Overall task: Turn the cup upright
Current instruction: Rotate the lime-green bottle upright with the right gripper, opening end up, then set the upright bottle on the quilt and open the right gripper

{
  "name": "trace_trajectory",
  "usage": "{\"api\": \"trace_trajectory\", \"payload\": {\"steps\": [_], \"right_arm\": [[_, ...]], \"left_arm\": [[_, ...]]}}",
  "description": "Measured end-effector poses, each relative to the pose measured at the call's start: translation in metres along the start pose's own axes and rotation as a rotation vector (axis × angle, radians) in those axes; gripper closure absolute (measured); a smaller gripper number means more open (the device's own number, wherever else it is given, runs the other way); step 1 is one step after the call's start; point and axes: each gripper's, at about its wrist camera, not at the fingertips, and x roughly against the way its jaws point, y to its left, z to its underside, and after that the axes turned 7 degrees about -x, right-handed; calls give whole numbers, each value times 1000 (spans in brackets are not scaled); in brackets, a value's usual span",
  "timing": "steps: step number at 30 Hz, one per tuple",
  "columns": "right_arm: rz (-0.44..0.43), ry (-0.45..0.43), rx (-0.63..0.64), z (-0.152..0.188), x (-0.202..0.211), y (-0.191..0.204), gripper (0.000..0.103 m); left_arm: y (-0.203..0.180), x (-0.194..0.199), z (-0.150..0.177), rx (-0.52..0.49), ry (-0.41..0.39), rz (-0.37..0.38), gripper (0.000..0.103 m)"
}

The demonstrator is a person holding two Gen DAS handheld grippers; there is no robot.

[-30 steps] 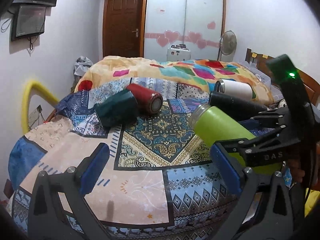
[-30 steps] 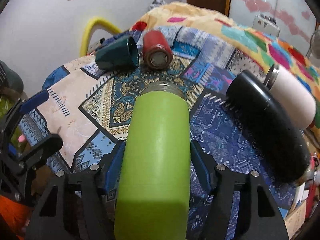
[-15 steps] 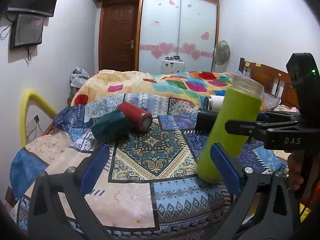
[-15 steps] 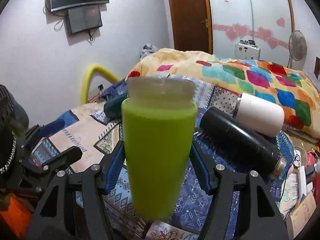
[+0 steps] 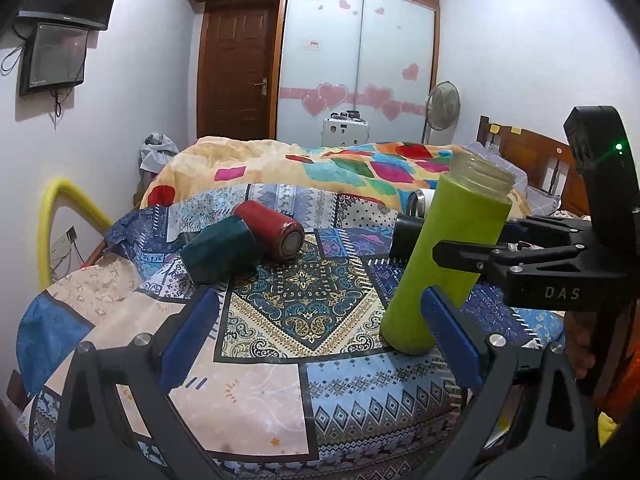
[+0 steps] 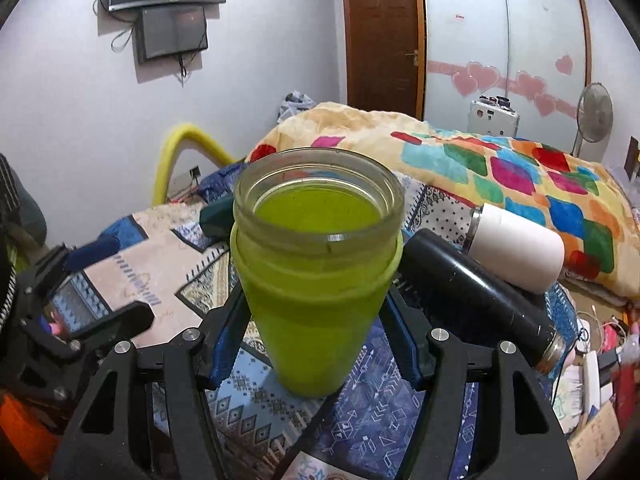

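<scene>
The right gripper [image 6: 316,344] holds the green cup [image 6: 316,280] near the bed's [image 5: 280,360] front edge — mouth up, slightly tilted; the left gripper's [image 5: 316,344] fingers [image 5: 188,340] gape wide.

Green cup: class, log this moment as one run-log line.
green cup: mouth up, slightly tilted, base on patterned cloth | right gripper: shut on cup | left gripper: open, holding nothing | other cups: lying down

One green cup [image 5: 448,256]; one red cup [image 5: 269,228]; one teal cup [image 5: 218,254]; one black flask [image 6: 476,296]; one white flask [image 6: 516,246]; two grippers [image 5: 316,320] [image 6: 316,344]
</scene>
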Motion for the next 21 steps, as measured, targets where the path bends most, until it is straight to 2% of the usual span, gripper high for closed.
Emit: {"api": "trace_trajectory", "payload": {"steps": [6, 15, 18, 21], "right_arm": [[17, -11, 28, 0, -3, 5, 42], [7, -28, 6, 2, -2, 4, 42], [-26, -26, -23, 3, 6, 1, 41], [-14, -66, -35, 5, 27, -1, 41]], "left_arm": [[2, 2, 2, 3, -1, -5, 1], [0, 10, -1, 0, -21, -11, 1], [-2, 17, -5, 6, -30, -10, 1], [-7, 30, -9, 4, -51, -9, 1]]}}
